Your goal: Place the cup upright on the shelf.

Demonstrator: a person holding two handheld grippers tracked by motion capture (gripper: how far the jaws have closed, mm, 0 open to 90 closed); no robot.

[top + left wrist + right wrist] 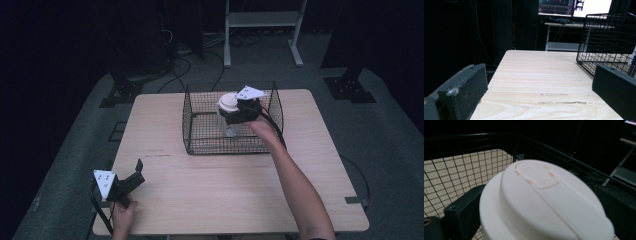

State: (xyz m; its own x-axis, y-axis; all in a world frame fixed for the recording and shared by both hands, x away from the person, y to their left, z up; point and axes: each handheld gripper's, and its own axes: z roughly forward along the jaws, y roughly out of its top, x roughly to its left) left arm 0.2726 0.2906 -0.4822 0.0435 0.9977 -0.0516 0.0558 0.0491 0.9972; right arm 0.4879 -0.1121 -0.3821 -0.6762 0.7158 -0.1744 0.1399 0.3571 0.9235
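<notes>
Jar [229, 116] sits inside the basket [192, 125], right hand-held gripper [236, 114] clamping it; left hand-held gripper [131, 176] gapes.

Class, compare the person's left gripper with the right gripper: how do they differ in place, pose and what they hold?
The left gripper sits low at the table's near left corner; the right gripper is raised inside the wire basket.
The left gripper is open with nothing between its jaws; the right gripper is shut on a clear cup with a white lid.
Both are hand-held, have black jaws and carry a grey three-cornered plate.
</notes>
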